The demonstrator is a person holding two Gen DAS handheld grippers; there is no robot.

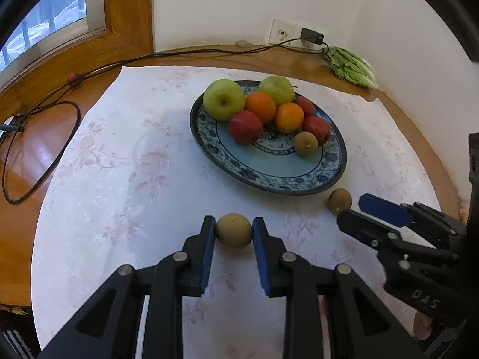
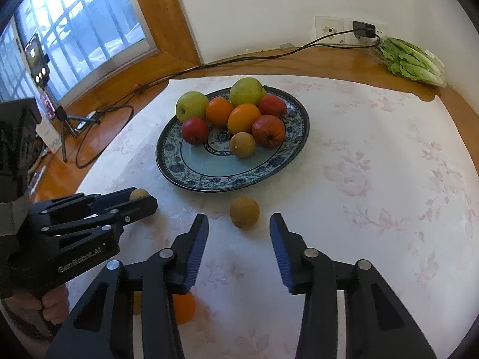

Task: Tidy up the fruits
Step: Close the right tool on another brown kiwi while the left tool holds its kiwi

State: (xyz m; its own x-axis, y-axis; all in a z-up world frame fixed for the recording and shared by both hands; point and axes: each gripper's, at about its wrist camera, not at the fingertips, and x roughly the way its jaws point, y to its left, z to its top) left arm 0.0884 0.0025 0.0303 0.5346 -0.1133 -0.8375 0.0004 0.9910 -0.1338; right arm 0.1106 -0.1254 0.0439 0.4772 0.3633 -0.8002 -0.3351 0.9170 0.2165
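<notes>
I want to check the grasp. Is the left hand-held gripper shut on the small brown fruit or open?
Shut on it. The left hand-held gripper has both blue pads pressing the sides of the small brown fruit above the tablecloth.

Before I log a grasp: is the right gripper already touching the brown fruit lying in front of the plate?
Apart. The right wrist view shows the brown fruit on the cloth just beyond the right gripper, with white cloth visible between it and each finger.

Both grippers, the left gripper (image 1: pixel 233 229) and the right gripper (image 2: pixel 239 233), are built of black linkage bars joined by round silver pins. Blue ribbed pads (image 1: pixel 206 261) are fitted to the fingers. White lettering is printed on each black body.
</notes>
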